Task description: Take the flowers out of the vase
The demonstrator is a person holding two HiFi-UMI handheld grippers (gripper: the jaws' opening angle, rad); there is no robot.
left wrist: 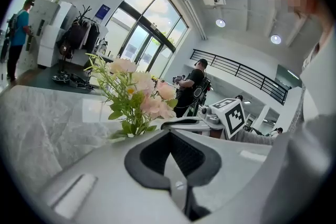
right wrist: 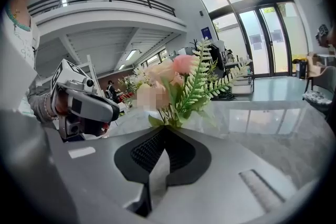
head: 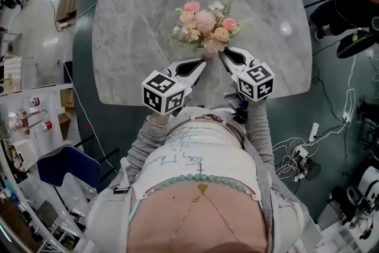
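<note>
A bouquet of pink, peach and white flowers (head: 205, 25) with green fern leaves stands in the middle of a grey marble table (head: 136, 38). Its vase is hidden under the blooms and behind both grippers. My left gripper (head: 203, 62) points at the bouquet's base from the near left, jaws shut with nothing between them. My right gripper (head: 221, 53) comes in from the near right, also shut, its tip right at the base of the stems. In the left gripper view the flowers (left wrist: 137, 96) rise just beyond the shut tips (left wrist: 168, 131). The stems (right wrist: 169, 115) in the right gripper view start right behind the tip (right wrist: 165, 128).
The table's near edge (head: 195, 105) runs just in front of the person's body. A blue chair (head: 68, 166) stands at the near left. Cables and a power strip (head: 299, 154) lie on the floor to the right. Another person (head: 346, 6) sits at the far right.
</note>
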